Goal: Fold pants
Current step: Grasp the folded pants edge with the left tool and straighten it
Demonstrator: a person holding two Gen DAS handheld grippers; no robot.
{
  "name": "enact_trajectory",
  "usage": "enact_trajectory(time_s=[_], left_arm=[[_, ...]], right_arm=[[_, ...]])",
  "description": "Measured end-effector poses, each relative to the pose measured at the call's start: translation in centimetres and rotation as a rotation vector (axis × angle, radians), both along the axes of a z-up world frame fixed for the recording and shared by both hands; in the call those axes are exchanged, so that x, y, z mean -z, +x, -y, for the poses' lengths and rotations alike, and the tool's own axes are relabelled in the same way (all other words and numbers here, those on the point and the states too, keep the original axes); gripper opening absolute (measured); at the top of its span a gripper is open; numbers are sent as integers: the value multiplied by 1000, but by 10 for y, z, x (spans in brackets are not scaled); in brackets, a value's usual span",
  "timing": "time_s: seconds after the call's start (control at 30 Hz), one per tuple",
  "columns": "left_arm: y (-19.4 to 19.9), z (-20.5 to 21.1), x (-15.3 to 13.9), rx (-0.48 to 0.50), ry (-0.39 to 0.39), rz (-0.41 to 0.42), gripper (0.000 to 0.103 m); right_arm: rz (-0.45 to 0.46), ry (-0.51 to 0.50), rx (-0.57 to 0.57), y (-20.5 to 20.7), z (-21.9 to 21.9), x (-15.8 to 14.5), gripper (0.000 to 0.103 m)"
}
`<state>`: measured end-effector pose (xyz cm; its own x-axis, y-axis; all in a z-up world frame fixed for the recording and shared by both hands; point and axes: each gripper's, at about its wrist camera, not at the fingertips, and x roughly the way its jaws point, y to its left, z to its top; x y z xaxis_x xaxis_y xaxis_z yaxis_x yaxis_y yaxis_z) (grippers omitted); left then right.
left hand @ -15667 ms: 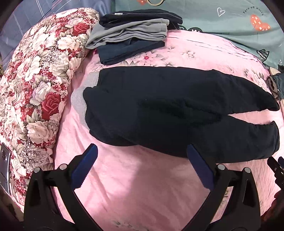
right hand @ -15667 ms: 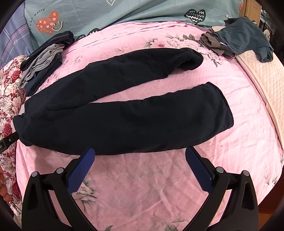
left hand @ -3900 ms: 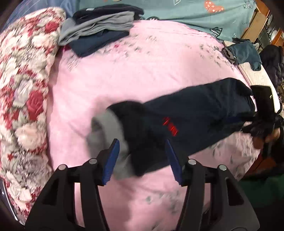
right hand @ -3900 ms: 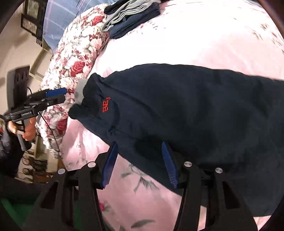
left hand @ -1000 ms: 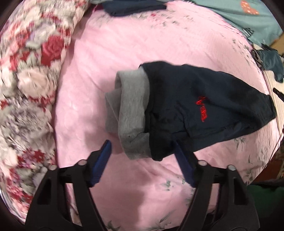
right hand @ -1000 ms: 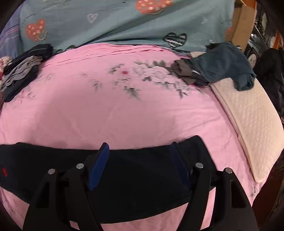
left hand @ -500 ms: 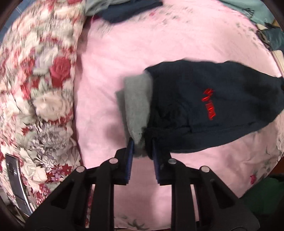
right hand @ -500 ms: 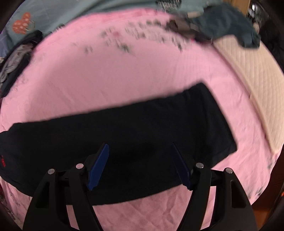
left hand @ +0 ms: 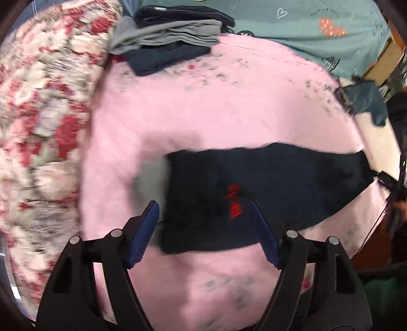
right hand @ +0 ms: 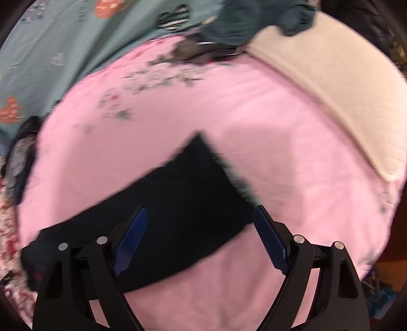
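Dark pants lie flat on the pink bedsheet, doubled lengthwise into one long strip running left-right across the bed's near half. Red lettering faces up near the waist end; a grey patch shows just left of that end, too blurred to say more.

Left gripper hangs over the waist end w/ blue-padded fingers spread wide, holding nothing. Left pad is just off the strip's left edge, right pad over the fabric by the lettering. Contact w/ cloth can't be told.

Right gripper sits over the leg end, fingers also spread apart, empty. In the right wrist view the pants run from lower left up to a pointed corner mid-frame, w/ the hem edge just beside the right pad.

Far left corner: stack of folded clothes, dark and grey layers, next to a floral quilt. Teal sheet w/ heart prints behind. Far right: a crumpled blue-grey garment on a cream quilted pad. Both views motion-blurred.
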<state>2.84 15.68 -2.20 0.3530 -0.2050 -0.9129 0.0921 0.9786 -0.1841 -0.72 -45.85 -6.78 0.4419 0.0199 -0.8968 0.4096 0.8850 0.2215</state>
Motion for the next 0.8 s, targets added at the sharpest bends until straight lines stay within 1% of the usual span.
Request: enact_trajectory(time_s=[0.03, 0.1, 0.17, 0.2, 0.23, 0.27, 0.3, 0.4, 0.47, 0.53, 0.57, 0.63, 0.67, 0.7, 0.73, 0.77, 0.8], left_arm=[[8, 10, 9, 4, 1, -17, 75], [22, 33, 29, 23, -2, -51, 73], [29, 54, 49, 51, -3, -87, 73], [36, 62, 63, 60, 22, -118, 73], [38, 67, 78, 57, 64, -160, 73], [38, 70, 93, 45, 97, -213, 70], [36, 69, 99, 38, 99, -224, 70], [27, 62, 103, 38, 92, -201, 70], [23, 56, 105, 25, 89, -212, 70], [18, 49, 105, 21, 41, -195, 70], [18, 48, 104, 15, 31, -193, 70], [18, 46, 106, 15, 21, -187, 70], [17, 47, 107, 22, 19, -181, 70], [17, 47, 108, 28, 18, -176, 70], [16, 47, 110, 34, 15, -171, 70], [15, 46, 110, 40, 11, -163, 70], [13, 44, 110, 45, 4, -157, 70]], right_arm=[[12, 26, -75, 15, -20, -2, 82], [25, 71, -242, 46, -69, 1, 70], [14, 106, -396, 75, -126, 6, 67], [5, 115, -467, 88, -155, 10, 62], [0, 125, -527, 99, -178, 13, 60], [-11, 139, -593, 110, -205, 18, 57], [-29, 158, -646, 119, -229, 24, 54], [-102, 248, -762, 143, -300, 43, 54], [-139, 265, -796, 152, -327, 49, 54], [-181, 243, -831, 157, -348, 55, 52], [-211, 238, -851, 159, -357, 57, 40], [-272, 213, -885, 158, -370, 65, 34], [-277, 206, -900, 157, -371, 64, 21], [-286, 212, -929, 157, -373, 63, 11], [-291, 225, -963, 151, -373, 58, 9], [-265, 199, -1008, 146, -375, 50, 8], [-238, 178, -1026, 144, -375, 44, 7]])
